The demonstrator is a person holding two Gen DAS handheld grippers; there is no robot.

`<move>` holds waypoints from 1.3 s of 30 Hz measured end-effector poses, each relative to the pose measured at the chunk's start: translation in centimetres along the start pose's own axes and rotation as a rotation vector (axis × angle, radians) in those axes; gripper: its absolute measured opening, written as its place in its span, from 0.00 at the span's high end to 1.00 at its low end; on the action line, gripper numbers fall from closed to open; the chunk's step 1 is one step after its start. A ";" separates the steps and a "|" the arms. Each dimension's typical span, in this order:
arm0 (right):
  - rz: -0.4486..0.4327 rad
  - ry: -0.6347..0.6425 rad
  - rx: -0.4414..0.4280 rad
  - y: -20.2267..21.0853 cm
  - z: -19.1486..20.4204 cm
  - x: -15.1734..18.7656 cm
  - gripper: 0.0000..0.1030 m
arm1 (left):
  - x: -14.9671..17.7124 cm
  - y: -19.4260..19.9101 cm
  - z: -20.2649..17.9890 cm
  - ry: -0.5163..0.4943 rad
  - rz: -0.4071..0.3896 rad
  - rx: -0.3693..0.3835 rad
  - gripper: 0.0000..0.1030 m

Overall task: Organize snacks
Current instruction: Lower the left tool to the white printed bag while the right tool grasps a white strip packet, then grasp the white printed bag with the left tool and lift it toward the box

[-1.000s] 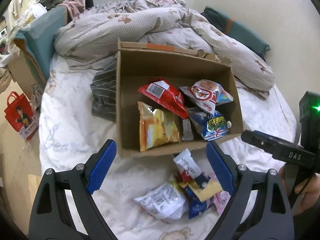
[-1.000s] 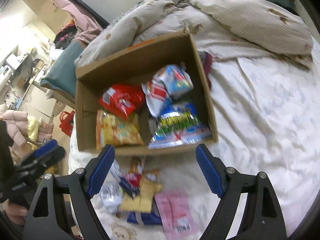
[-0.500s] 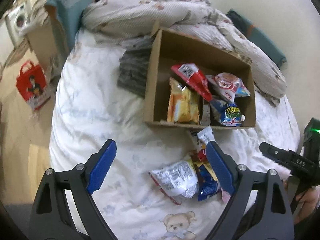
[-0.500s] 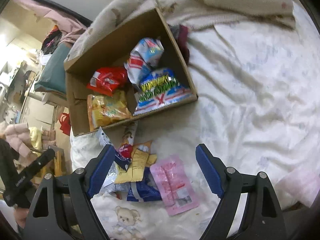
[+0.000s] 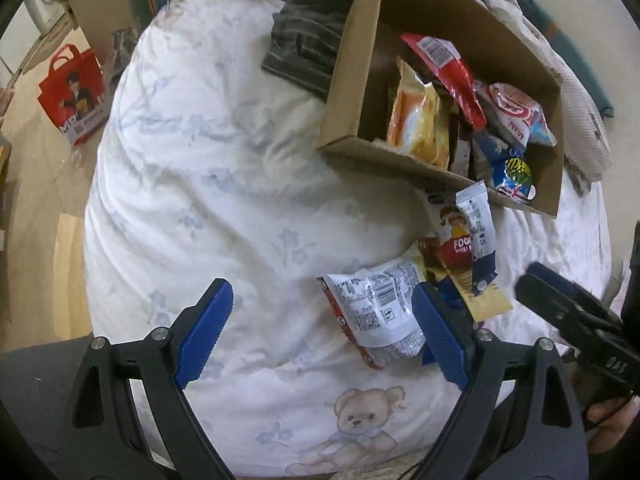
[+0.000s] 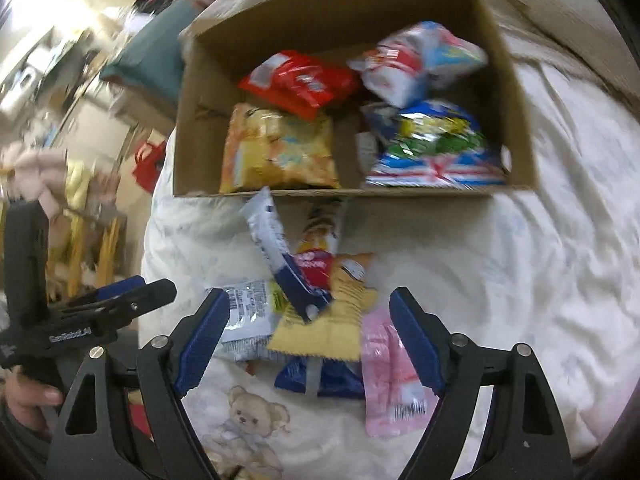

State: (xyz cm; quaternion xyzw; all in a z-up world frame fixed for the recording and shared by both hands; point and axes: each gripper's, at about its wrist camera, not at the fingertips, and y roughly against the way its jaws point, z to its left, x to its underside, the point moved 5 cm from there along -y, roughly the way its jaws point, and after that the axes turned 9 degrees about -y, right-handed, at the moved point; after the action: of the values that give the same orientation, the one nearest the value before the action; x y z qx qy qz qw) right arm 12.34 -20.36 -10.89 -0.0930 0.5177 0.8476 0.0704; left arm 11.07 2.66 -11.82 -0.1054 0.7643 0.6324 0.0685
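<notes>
A cardboard box [image 5: 348,60] [image 6: 200,92] sits on the bed and holds several snack bags: red, orange-yellow, white-red and blue. In front of it lies a loose pile: a silver-white packet [image 5: 376,304] [image 6: 248,320], a yellow packet [image 6: 332,320], a white-blue packet [image 6: 272,248], a dark blue packet [image 6: 316,376] and a pink packet [image 6: 392,380]. My left gripper [image 5: 320,332] is open and empty, its right finger over the silver packet's edge. My right gripper [image 6: 308,332] is open and empty, just above the pile.
A white sheet with a teddy-bear print [image 5: 360,420] covers the bed. A crumpled quilt [image 6: 560,12] and a striped grey cloth [image 5: 308,48] lie by the box. A red bag [image 5: 76,92] stands on the floor to the left.
Both grippers have pulled back from the box and come down toward the loose pile. The left view swung left; the right view is blurred by motion. Both stay open.
</notes>
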 end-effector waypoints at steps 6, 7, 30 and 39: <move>0.004 0.147 0.065 -2.5 2.3 -0.3 0.31 | 0.1 -0.4 0.9 0.030 0.017 -0.010 0.14; 0.007 0.155 0.067 -2.7 2.5 -0.3 0.35 | 0.2 -0.5 1.0 0.038 0.022 -0.006 0.14; -0.015 -0.127 -0.029 2.3 -3.0 0.7 0.83 | 2.1 -7.4 -5.0 -0.070 0.164 0.097 0.14; -0.029 -0.204 -0.006 1.9 -4.7 0.4 0.83 | 1.8 -8.0 -6.0 -0.091 0.147 0.126 0.44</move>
State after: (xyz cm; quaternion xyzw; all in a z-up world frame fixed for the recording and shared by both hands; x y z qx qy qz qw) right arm 11.99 -25.37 -11.43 -0.0141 0.5040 0.8531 0.1346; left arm 11.47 -4.77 -18.73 -0.0156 0.8044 0.5905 0.0630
